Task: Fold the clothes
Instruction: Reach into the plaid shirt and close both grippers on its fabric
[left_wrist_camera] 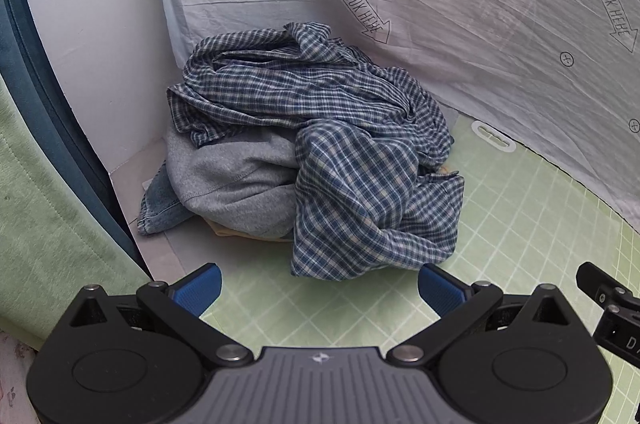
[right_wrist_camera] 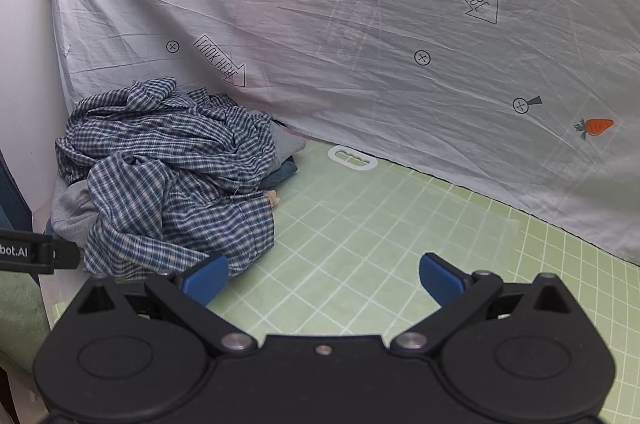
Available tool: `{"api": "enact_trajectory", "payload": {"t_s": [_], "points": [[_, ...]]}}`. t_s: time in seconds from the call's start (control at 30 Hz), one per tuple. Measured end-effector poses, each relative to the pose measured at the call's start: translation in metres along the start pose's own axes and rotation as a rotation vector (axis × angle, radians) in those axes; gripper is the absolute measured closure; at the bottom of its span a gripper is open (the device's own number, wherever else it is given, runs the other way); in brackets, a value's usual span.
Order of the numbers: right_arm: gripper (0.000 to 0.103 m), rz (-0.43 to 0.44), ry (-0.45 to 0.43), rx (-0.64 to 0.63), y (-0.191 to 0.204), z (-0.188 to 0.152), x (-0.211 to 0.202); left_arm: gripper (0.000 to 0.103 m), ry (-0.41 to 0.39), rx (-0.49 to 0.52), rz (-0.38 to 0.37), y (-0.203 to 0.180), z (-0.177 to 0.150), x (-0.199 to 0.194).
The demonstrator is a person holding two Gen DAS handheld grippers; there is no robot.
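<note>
Both tongs, left (left_wrist_camera: 320, 288) and right (right_wrist_camera: 324, 278), gape released; shirt (left_wrist_camera: 340, 144) at twelve o'clock drapes the hoodie (left_wrist_camera: 236, 184), so grabbing risks dragging both.

You are working in a home-like room set up as a recording corner. A wrinkled pale bedsheet (right_wrist_camera: 400, 44), printed with carrots, arrows and small crossed circles, hangs as a backdrop behind the table. A green gridded cutting mat (right_wrist_camera: 360, 224) covers the table top. A heap of worn household clothes sits in the corner: a blue plaid shirt (left_wrist_camera: 340, 144) over a grey sweatshirt (left_wrist_camera: 232, 184) and some denim (left_wrist_camera: 160, 208). A plain white wall (left_wrist_camera: 92, 44) closes the left side.
</note>
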State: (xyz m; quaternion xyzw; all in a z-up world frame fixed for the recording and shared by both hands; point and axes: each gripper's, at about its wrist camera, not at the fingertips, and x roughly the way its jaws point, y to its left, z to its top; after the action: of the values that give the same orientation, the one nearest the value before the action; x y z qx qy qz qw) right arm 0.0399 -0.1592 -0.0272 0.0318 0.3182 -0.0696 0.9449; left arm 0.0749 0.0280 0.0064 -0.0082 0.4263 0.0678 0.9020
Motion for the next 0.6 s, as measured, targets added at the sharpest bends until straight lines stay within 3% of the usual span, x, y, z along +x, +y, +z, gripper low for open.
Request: {"api": "enact_trajectory", "payload": {"t_s": [0.2, 0.47, 0.6], "points": [[0.0, -0.007, 0.027, -0.023, -0.001, 0.022, 0.042, 0.0, 0.021, -0.073, 0.048, 0.021, 0.039, 0.042], [0.001, 0.058, 0.092, -0.102, 0.018, 0.046, 0.118, 0.001, 0.051, -0.215, 0.045, 0.056, 0.092, 0.102], [0.008, 0.12, 0.114, -0.112, 0.03, 0.065, 0.16, 0.006, 0.062, -0.288, 0.056, 0.069, 0.117, 0.134]]}}
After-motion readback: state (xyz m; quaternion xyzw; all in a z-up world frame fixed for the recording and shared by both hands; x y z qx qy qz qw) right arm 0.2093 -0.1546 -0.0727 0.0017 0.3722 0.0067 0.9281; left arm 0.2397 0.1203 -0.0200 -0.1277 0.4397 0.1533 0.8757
